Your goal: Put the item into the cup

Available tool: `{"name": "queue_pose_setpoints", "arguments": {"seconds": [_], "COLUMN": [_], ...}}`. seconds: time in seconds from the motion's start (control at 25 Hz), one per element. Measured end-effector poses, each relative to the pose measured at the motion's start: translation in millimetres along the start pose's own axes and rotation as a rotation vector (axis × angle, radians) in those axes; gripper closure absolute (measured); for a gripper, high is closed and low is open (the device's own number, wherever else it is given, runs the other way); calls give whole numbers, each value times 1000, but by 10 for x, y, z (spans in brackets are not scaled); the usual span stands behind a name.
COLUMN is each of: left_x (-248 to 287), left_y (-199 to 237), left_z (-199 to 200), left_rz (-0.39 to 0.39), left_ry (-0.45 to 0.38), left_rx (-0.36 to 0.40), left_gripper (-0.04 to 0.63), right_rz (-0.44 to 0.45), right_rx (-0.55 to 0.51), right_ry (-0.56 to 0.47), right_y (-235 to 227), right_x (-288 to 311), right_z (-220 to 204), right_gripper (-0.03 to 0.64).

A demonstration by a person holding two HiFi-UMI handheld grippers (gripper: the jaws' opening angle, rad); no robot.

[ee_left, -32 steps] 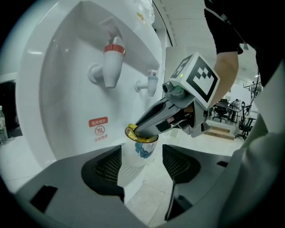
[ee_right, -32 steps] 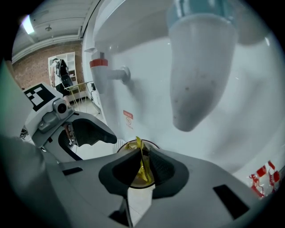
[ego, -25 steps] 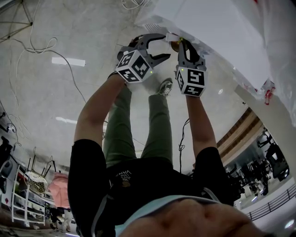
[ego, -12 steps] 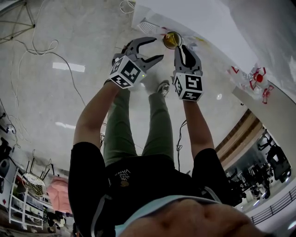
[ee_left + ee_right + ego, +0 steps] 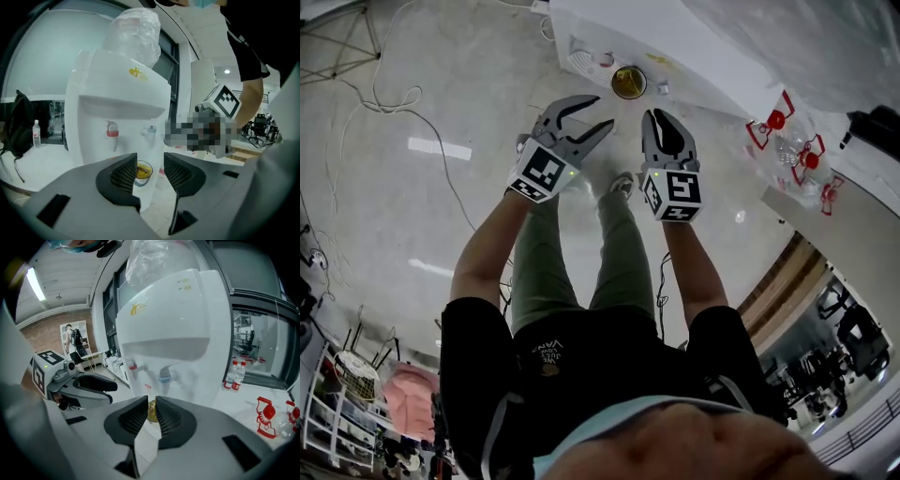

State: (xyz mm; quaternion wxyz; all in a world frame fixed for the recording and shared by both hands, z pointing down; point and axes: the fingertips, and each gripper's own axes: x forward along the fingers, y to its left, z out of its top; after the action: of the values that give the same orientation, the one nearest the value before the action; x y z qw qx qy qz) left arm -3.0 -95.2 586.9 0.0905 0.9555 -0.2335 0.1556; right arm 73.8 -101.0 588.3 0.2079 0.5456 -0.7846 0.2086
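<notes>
Head view. The cup (image 5: pixel 629 82) stands on the dispenser (image 5: pixel 675 42) ledge, at its front edge, high over the floor (image 5: pixel 412 216). Its contents show yellow-brown. The left gripper (image 5: pixel 602 111) and right gripper (image 5: pixel 662 118) are both held just short of the cup, one on each side, and neither touches it. With both off it, the cup is resting on its own base.

Left gripper view.
- The fingers are released and have just been closing part-way. Nothing is between them.
- The cup (image 5: pixel 142 178) shows in the gap only because it lies further along the line of sight, well beyond the tips.
- A brown piece, the item (image 5: pixel 142 168), lies inside the cup in the yellow liquid. By that, the drop looks done.
- The cup sits below the taps (image 5: pixel 111 133), roughly between the red and the blue one. My guess is it was placed there for filling.

Right gripper view.
- The fingers are clenched to a narrow slit and empty.
- A sliver of the cup (image 5: pixel 152 410) shows through the slit, again well past the tips.
- The gripper points at the dispenser (image 5: pixel 173 333) front, angled down toward the ledge.
- Empty, shut fingers fit a hand that has let go of its load. I cannot tell which hand carried the item.
</notes>
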Motion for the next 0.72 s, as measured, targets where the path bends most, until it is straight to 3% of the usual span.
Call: {"name": "queue_pose_setpoints", "arguments": {"seconds": [0.32,0.72], "left_x": [-348,-768], "left_y": [-271,-586], "left_z": [469,1099], "left_rz": [113,226], "left_ry": [-52,-98], "left_rx": [-22,-29], "left_gripper": [529,571], "right_rz": [58,132], "right_rx": [10,-11], "right_ry": [-70,-117], "right_y": [158,334], "right_x": [-477,-1059], "right_z": [290,675], "right_gripper": [565,565]}}
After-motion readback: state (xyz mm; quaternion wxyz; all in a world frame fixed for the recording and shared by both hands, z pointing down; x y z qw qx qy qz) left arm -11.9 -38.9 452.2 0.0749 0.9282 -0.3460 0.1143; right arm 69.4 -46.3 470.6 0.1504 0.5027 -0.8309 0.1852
